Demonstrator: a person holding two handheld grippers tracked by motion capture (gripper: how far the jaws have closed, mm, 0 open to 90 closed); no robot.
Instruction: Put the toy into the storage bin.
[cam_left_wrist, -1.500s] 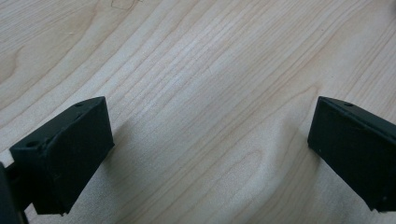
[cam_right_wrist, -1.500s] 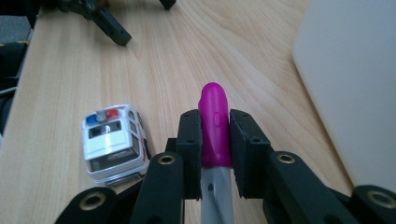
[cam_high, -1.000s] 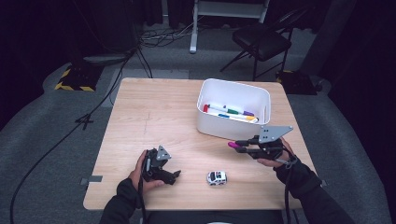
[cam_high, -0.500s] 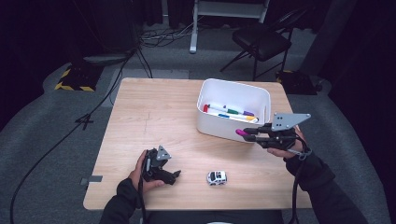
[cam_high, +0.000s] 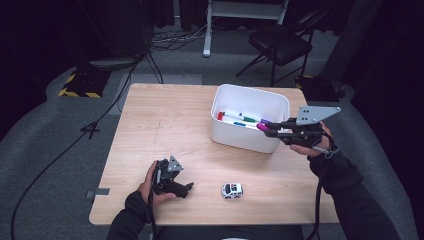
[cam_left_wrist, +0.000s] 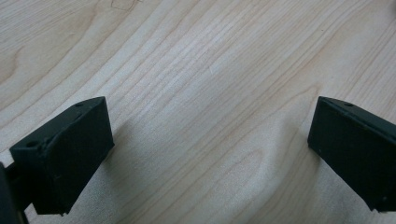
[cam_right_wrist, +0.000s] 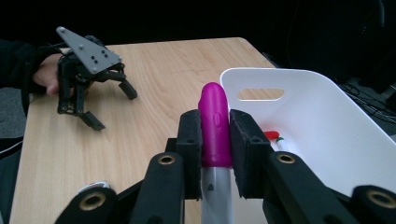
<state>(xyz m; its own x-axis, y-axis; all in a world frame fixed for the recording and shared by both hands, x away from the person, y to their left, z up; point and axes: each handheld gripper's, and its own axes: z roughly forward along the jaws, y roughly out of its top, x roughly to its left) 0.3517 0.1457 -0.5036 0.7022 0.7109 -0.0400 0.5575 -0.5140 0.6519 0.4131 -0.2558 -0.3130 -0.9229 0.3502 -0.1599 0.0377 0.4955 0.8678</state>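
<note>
Since a second ago the right gripper (cam_high: 264, 128) has been climbing from near the table's right edge up to the rim of the white bin (cam_high: 248, 141), carrying the marker with it, while the left gripper (cam_high: 185, 188) has been staying in its place near the front edge. Its jaws are pressing together on a marker with a purple cap (cam_right_wrist: 214, 122) — the cap is sticking out past the pads, the grey barrel running back between them. In the high view the cap is hanging just over the bin's right wall, at the side nearest the table's right edge.

The left gripper's jaws are standing wide apart over bare wood, holding nothing.

I am judging the step as the delivery of this marker into the bin, where other markers (cam_high: 240, 120) are already lying. The next move is calling for a little more travel over the wall, then a release — the jaws should be opening only once the barrel is inside the rim, otherwise it may be falling outside.

A small toy car (cam_high: 232, 190) is sitting near the front edge. The wooden table (cam_high: 165, 120) is standing on grey carpet in a dark room, with a black chair (cam_high: 280, 42) and cables behind.
</note>
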